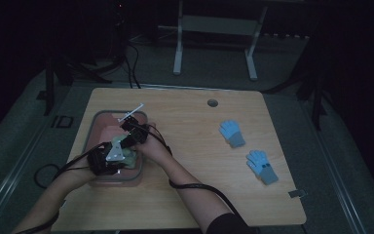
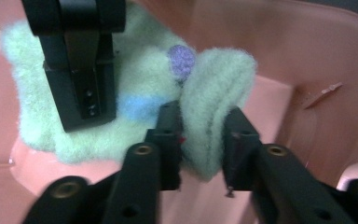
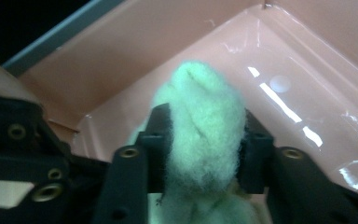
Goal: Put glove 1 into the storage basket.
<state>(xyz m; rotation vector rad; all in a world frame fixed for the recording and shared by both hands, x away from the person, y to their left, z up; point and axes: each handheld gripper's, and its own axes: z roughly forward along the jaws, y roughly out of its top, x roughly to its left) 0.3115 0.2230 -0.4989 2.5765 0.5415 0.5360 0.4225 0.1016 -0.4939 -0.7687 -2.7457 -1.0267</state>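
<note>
A fluffy pale green cloth point(image 2: 144, 74) with a blue patch and a purple dot lies inside a pink plastic tub point(image 1: 96, 119) at the table's left. My left gripper point(image 2: 200, 116) is shut on a raised fold of it near the purple dot. My right gripper point(image 3: 205, 126) is shut on another bunch of the same green cloth point(image 3: 200, 88), lifted off the tub floor point(image 3: 284, 93). In the high view both grippers sit close together over the tub, left gripper point(image 1: 108, 158) nearer me, right gripper point(image 1: 134, 132) farther in. The right gripper's body point(image 2: 79, 70) crosses the left gripper view.
Two light blue gloves point(image 1: 232, 132) point(image 1: 262, 165) lie on the right half of the wooden table. A round cable hole point(image 1: 212, 103) is at the far middle, and a small grey tag point(image 1: 297, 193) sits by the near right edge. Cables trail from both forearms.
</note>
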